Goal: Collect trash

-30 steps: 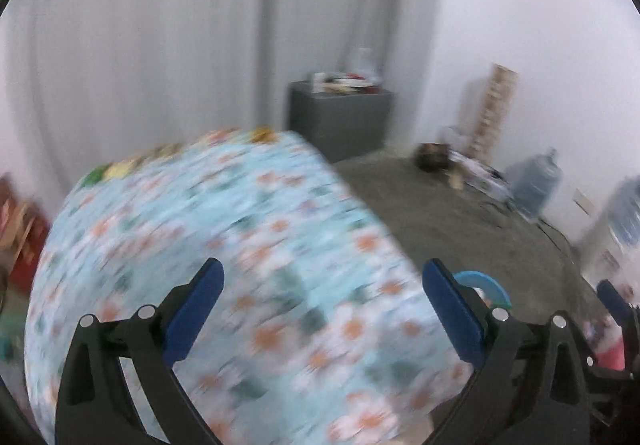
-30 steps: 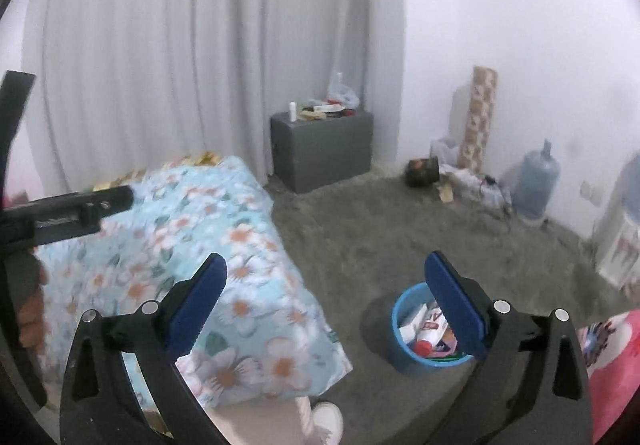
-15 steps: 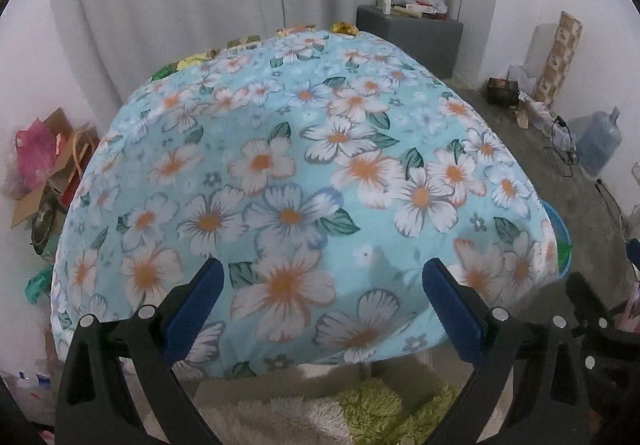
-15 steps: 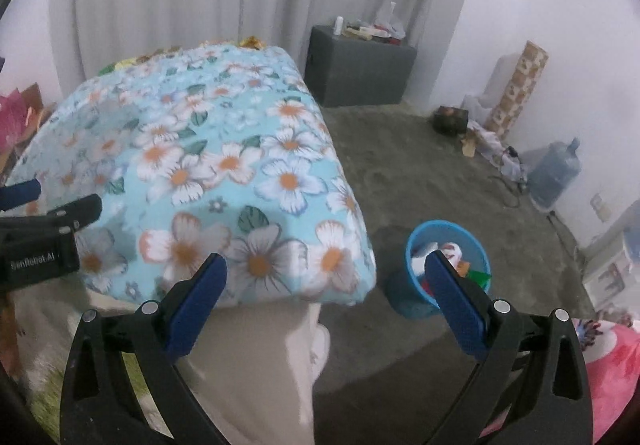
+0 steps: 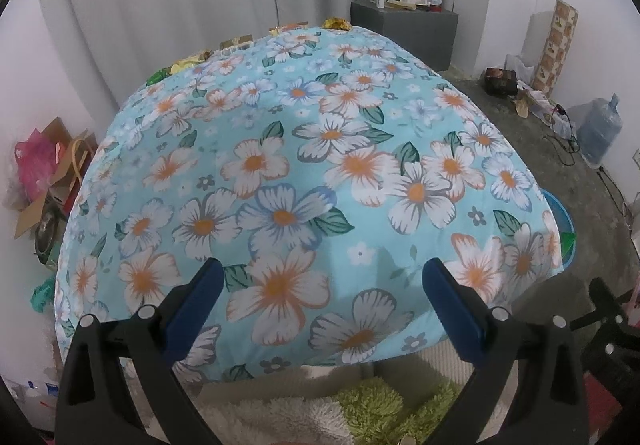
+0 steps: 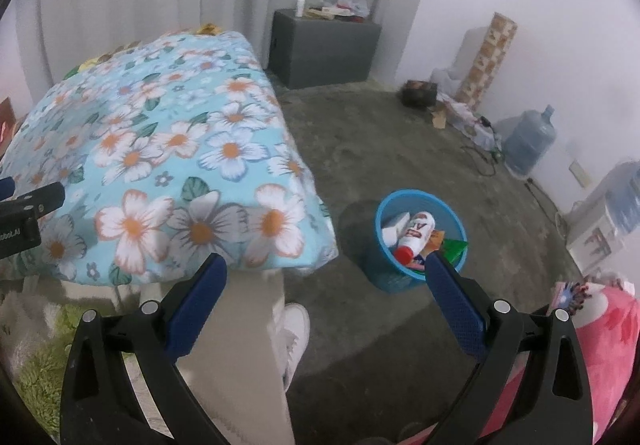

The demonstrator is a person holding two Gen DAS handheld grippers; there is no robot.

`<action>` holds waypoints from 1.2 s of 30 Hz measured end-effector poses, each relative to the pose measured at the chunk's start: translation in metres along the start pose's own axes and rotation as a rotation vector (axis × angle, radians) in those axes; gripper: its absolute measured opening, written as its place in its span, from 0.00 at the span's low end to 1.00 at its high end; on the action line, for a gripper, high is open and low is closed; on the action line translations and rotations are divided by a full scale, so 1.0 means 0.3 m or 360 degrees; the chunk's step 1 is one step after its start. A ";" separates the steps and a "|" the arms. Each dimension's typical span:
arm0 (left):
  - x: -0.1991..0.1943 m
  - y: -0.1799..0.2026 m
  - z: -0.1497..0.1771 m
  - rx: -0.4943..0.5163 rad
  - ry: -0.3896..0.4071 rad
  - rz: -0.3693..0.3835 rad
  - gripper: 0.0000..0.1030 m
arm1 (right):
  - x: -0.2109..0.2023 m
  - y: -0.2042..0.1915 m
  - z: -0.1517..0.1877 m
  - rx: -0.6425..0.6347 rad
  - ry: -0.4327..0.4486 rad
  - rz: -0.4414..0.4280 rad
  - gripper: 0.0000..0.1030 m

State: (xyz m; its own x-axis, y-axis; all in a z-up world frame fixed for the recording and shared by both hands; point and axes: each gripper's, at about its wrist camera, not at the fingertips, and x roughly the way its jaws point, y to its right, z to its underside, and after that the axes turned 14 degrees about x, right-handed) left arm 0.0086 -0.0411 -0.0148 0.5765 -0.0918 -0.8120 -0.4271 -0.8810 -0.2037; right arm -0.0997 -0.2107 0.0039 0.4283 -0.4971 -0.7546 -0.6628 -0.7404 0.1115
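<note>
Both tools gape wide, empty: left tool (image 5: 318, 293) over floral bed (image 5: 304, 173), right tool (image 6: 326, 287) near bin (image 6: 420, 237). Risk: bin heaped, added trash may spill.

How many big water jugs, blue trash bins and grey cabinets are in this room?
Water jugs: 2, one by the wall, one on the white dispenser
Blue trash bins: 1
Grey cabinets: 1
Total: 4
</note>
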 end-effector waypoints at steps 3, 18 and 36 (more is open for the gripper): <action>0.000 0.002 -0.008 0.0010 0.0010 -0.0008 0.95 | 0.001 0.020 -0.009 0.0018 0.0007 0.0019 0.92; 0.001 0.046 -0.030 0.0096 0.0010 0.0006 0.95 | 0.013 0.062 -0.023 0.0053 -0.0002 0.0015 0.92; -0.011 0.064 -0.032 0.0132 0.0046 0.0048 0.95 | 0.015 0.067 -0.028 0.0048 0.0002 0.0012 0.92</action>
State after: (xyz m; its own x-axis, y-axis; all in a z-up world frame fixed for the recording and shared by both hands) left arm 0.0052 -0.0621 -0.0107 0.5819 -0.1322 -0.8025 -0.5000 -0.8363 -0.2248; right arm -0.1060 -0.2315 0.0082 0.4241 -0.5031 -0.7530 -0.6840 -0.7229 0.0977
